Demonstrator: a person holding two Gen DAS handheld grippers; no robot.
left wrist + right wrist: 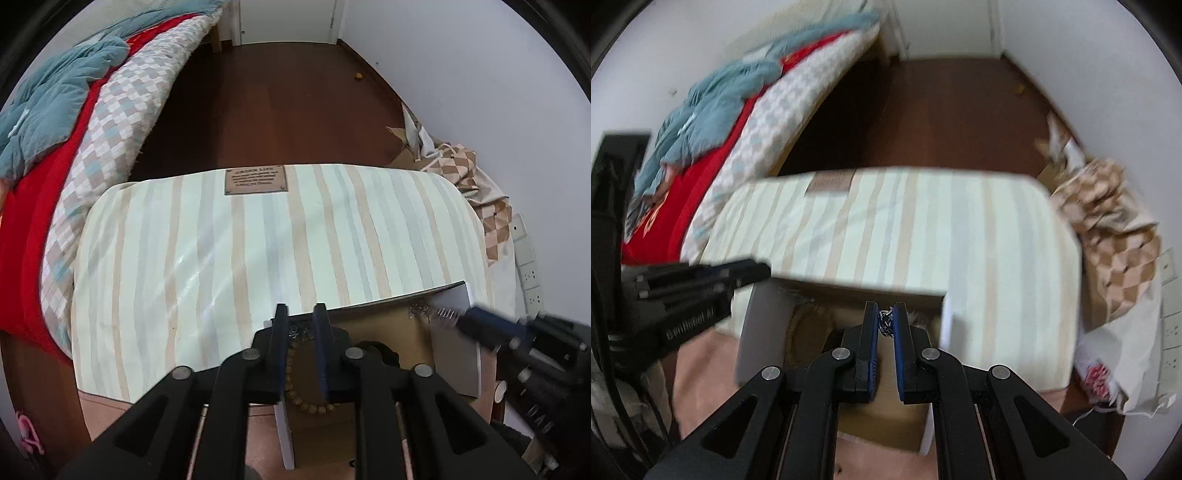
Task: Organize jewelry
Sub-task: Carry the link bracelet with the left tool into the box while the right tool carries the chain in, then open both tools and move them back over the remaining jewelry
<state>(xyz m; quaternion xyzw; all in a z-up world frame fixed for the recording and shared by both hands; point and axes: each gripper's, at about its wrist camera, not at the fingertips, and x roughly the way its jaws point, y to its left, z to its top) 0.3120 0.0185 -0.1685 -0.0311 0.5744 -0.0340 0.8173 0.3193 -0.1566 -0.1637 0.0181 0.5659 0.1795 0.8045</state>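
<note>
A shallow cardboard box with white walls (456,363) sits on the table. It holds a wooden bead bracelet (295,397) and silver chains (419,308). My left gripper (302,314) hovers over the box's left wall, jaws slightly apart, nothing held; the bracelet lies below between them. My right gripper (885,308) is shut on a silver chain (885,325) above the box (759,332). In the left wrist view the right gripper (448,314) comes in from the right with chain at its tips. The left gripper (764,271) shows at left in the right wrist view.
A striped cushion with a brown label (258,236) lies just behind the box. A bed with red, blue and checked bedding (74,158) is at left. Checked cloth and bags (480,192) lie at right by wall sockets (528,273). Dark wooden floor (280,103) lies beyond.
</note>
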